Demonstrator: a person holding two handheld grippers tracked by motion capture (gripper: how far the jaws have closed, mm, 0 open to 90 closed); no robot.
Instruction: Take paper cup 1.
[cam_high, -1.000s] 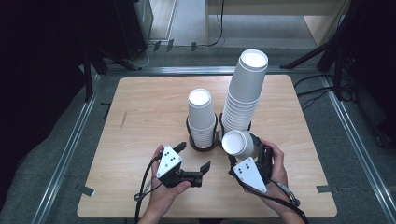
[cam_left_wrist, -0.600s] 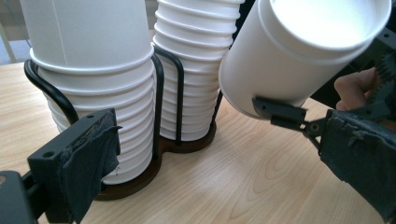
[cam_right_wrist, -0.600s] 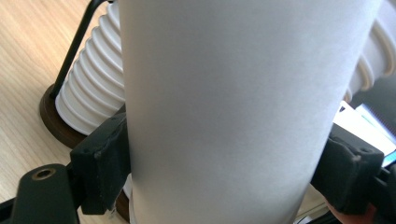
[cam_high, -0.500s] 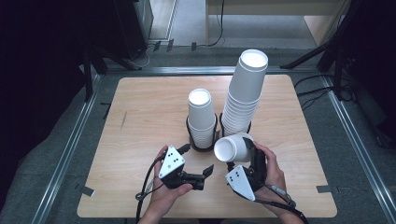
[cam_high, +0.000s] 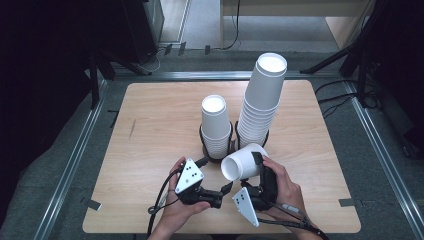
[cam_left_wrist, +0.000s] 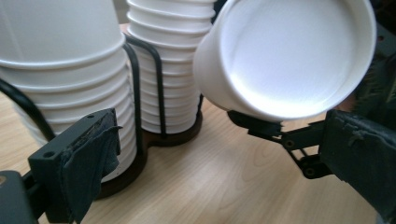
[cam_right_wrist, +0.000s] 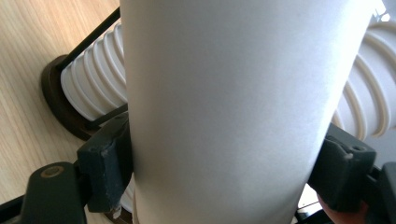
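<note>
I hold one white paper cup (cam_high: 244, 161) in my right gripper (cam_high: 258, 176). Its jaws have just been closing and now squeeze the cup's sides, one on each side. The cup lies tipped over, just in front of the black wire cup holder (cam_high: 218, 150), with its open mouth facing my left gripper (cam_high: 214, 194). That gripper waits beside the cup with its jaws apart and nothing in them. In the holder stand a short cup stack (cam_high: 216, 125) and, beside it, a tall cup stack (cam_high: 261, 100). I think I should squeeze softly so the cup does not crush, and keep it off the stacks and the counter (cam_high: 150, 115).
</note>
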